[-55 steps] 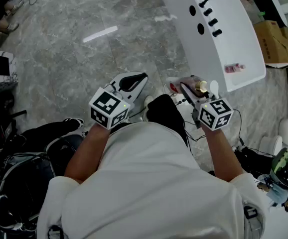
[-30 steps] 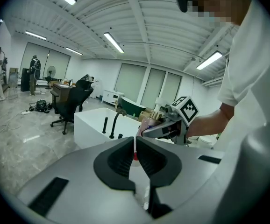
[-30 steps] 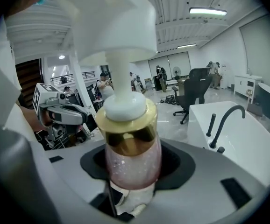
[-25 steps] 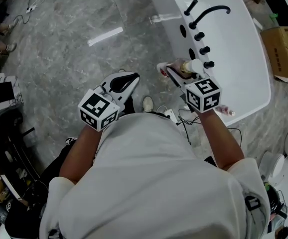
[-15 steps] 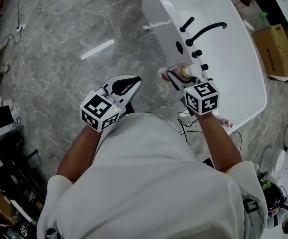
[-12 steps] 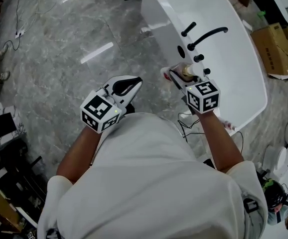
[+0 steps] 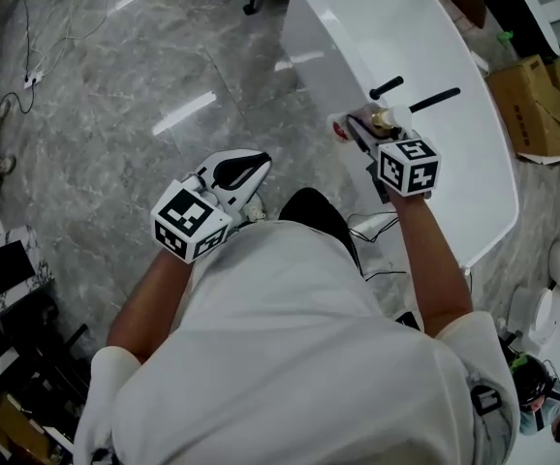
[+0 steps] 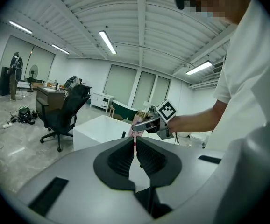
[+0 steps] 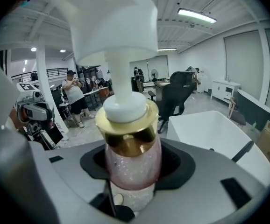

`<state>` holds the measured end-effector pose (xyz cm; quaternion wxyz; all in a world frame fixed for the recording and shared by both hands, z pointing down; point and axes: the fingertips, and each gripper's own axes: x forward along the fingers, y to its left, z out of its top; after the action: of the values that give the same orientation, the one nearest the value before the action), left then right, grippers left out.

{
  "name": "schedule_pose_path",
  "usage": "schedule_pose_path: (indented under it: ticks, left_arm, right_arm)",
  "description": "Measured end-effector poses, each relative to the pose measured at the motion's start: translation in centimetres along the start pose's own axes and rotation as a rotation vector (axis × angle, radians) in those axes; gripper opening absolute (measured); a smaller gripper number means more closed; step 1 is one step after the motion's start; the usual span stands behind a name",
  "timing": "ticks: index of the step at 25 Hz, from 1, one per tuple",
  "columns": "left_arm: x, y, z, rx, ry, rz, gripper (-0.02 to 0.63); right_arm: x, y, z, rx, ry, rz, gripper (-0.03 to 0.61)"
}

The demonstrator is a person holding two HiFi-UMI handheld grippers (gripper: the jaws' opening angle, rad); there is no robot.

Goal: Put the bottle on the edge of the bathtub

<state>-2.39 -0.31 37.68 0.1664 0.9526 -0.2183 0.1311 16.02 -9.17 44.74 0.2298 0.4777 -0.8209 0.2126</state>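
Both forearms are bare below short white sleeves (image 7: 115, 366). The left arm (image 7: 149, 298) is bent and kept close in front of the body. Its left gripper (image 7: 253, 165) points forward and a little to the right, jaws together with nothing between them. The right arm (image 7: 433, 260) reaches further ahead, nearly straight. The right gripper (image 7: 365, 132) at its end has its jaws set apart and pressed on either side of a pink bottle (image 9: 132, 162), which stands upright in the grip. The marker cube (image 7: 408, 166) on that gripper faces upward.
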Motion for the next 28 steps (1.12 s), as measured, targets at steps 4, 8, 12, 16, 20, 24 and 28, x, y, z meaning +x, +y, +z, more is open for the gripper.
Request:
schedule_pose_path:
  ticks: [4,8,12,16,20,24,28]
  left_arm:
    - [-0.1,2.7,0.2,-0.033,-0.011,0.02,0.028]
    - [0.6,5.4,1.0,-0.047,-0.009,0.048,0.028]
    - [1.9,9.2,2.2,-0.069,-0.001,0.088,0.028]
    - [3.9,13.2,4.0,-0.091,0.011,0.112,0.028]
    - [6.8,16.7,6.1,-0.108,0.035,0.108,0.028]
    - [9.5,20.0,8.0,-0.097,0.054,0.115,0.028]
    - [11.3,22.4,8.8,-0.107,0.075,0.12,0.028]
  right_arm:
    - [3.5,-2.2,2.2,-0.003,0.0,-0.015,0.224]
    - [7.2,-5.5,4.3,0.0,0.0,-0.024,0.224]
    - [11.9,-9.7,6.2,0.001,0.001,-0.044,0.224]
    - [16.9,-14.1,7.4,0.014,0.006,-0.067,0.224]
    - [22.0,-18.4,8.1,0.028,0.015,-0.094,0.224]
    - [26.6,-22.6,8.6,0.045,0.017,-0.132,0.224]
    - [30.6,-25.5,8.4,0.049,0.034,-0.157,0.224]
